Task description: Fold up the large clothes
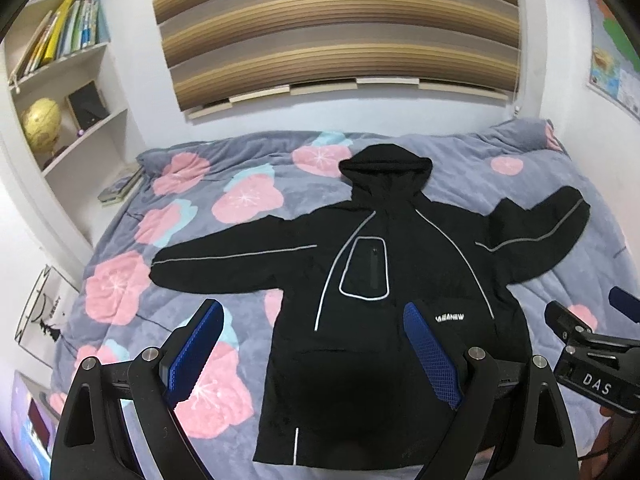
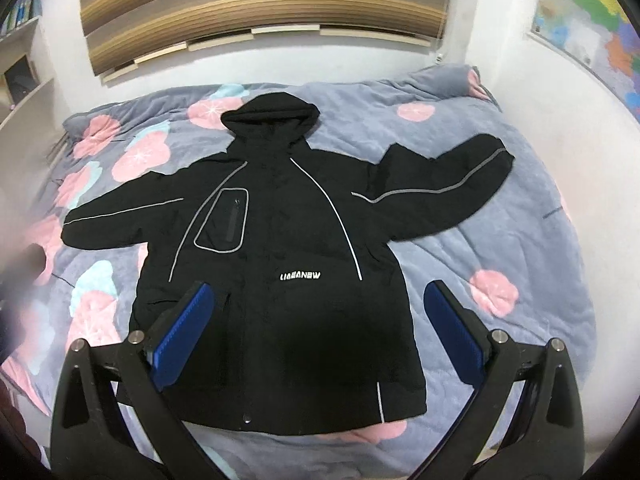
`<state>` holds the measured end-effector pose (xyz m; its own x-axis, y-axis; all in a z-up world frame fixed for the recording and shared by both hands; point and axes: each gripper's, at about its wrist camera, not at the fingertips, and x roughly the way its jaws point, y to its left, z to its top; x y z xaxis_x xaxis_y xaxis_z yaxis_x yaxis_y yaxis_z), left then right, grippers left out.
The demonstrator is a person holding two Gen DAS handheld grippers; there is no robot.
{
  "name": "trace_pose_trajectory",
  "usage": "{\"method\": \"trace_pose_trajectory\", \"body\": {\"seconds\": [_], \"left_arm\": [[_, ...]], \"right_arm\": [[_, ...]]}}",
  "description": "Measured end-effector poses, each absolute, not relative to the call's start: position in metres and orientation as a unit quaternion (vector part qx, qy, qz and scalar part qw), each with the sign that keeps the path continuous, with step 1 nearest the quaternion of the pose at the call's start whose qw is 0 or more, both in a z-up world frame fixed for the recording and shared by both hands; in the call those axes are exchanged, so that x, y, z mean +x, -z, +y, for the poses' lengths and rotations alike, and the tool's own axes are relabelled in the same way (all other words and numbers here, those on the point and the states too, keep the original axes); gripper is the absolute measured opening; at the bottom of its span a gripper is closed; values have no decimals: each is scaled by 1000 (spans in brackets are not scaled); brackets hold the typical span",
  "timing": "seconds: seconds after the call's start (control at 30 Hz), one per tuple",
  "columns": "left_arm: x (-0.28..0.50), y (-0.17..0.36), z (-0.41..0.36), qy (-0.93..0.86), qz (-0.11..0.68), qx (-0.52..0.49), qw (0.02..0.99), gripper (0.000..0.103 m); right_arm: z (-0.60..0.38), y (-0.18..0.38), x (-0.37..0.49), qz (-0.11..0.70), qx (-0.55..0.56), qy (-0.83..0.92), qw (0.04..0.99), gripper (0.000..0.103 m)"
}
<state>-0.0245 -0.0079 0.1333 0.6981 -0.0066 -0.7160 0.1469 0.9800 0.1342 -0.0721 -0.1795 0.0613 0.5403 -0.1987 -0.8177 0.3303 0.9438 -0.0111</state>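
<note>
1. Black hooded jacket (image 2: 280, 248) spread face-up on the floral quilt (image 2: 500, 248), hood toward the wall, hem (image 2: 304, 420) nearest, both sleeves flung outward
2. Left gripper (image 1: 312, 356) hovering above the lower front, blue pads (image 1: 196, 356) wide apart, nothing between them
3. Right gripper (image 2: 320, 336) likewise over the hem area, fingers spread, empty
4. Probably a padded shell: soft and floppy, somewhat bulky, likely slick on the outer face, so prone to sliding out of a shallow pinch and to springing back after a fold
5. No breakage risk; moderate weight for 1 garment
6. Best holds, at a guess: cuff of the left-hand sleeve (image 1: 224, 260) and cuff of the far sleeve (image 2: 452, 192), each pinched through both layers, then drawn across the chest
7. Afterwards, 2 hem corners gripped deep at the seam, lifted toward the hood (image 2: 272, 116)
</note>
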Motion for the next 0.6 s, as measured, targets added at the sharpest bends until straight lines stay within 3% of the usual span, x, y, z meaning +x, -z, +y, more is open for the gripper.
{"method": "trace_pose_trajectory", "body": {"seconds": [0.6], "left_arm": [[-12, -109, -54, 20, 389, 80, 917, 92]], "right_arm": [[-228, -60, -39, 446, 57, 113, 886, 103]]}}
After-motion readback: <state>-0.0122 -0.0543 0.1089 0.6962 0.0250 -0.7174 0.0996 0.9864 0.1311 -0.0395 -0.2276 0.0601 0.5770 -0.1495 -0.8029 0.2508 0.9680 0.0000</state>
